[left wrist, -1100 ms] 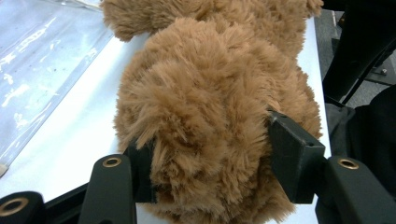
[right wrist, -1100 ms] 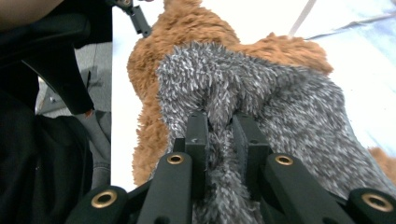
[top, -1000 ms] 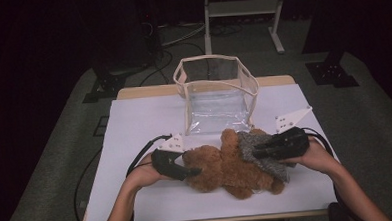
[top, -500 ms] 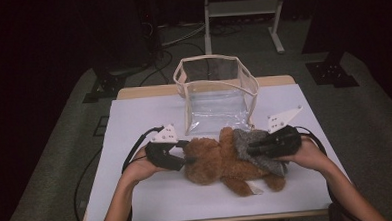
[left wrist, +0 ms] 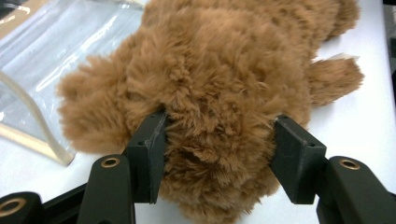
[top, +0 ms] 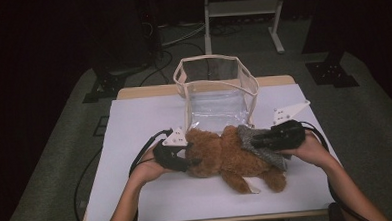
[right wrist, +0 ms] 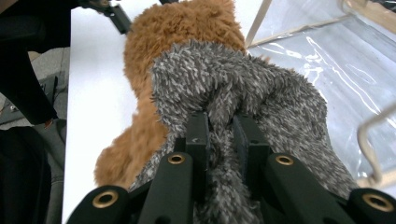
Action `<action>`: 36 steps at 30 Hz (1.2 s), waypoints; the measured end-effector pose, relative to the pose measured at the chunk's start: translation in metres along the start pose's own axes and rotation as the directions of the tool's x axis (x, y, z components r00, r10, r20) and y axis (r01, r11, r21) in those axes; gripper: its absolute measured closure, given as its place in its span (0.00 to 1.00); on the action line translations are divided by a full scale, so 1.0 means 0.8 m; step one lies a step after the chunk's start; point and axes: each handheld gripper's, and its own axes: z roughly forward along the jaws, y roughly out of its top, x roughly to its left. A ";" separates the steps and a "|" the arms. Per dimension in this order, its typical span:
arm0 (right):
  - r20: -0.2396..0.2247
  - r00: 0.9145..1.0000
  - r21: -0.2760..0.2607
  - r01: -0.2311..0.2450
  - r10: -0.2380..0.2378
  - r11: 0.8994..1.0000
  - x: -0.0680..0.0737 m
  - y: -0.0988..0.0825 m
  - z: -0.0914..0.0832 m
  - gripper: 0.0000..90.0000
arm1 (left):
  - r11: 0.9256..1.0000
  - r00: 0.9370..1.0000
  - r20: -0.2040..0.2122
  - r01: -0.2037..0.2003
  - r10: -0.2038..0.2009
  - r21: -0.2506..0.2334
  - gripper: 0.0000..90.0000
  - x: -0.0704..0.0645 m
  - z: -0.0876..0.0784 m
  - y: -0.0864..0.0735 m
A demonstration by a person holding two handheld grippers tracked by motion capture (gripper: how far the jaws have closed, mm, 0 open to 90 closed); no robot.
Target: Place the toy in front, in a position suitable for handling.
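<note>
Now we have both grippers on the brown teddy bear, which lies on its side on the white table, just in front of the clear bag with its beige trim. Taking the bear's middle as the centre of the dial in the high view, the bag stands at 12 o'clock, our left gripper comes in at 9 o'clock and our right gripper at about 2 o'clock.

In the left gripper view, the left gripper has its jaws partly apart with one fluffy end of the teddy bear between them; both pads sink into the fur, so it grips that end. Those jaws have just been closing a little on the fur. Part of the clear bag lies flat on the table at 10 o'clock from the jaws in that view.

In the right gripper view, the right gripper has its jaws drawn nearly together, pinching a fold of the grey fuzzy cloth that wraps one end of the teddy bear. The clear bag lies at 2 o'clock from the jaws there. In the high view that grey fuzzy cloth sits on the bear at the side nearest the right hand, while the left hand rests on the table at the bear's other end.
</note>
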 end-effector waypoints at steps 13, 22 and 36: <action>0.019 1.000 -0.037 -0.020 0.020 0.999 0.006 -0.019 -0.025 0.86 | 0.999 0.998 0.051 0.030 -0.029 -0.023 0.37 -0.002 0.008 0.002; -0.034 0.994 0.045 0.109 -0.107 0.993 0.022 0.042 0.039 0.86 | 1.000 0.996 0.091 0.017 -0.015 -0.022 0.42 -0.011 0.007 0.000; -0.123 0.983 0.097 0.152 -0.140 0.984 0.030 0.098 0.107 0.86 | 0.994 0.986 0.161 0.051 -0.036 -0.094 0.44 -0.013 0.008 -0.012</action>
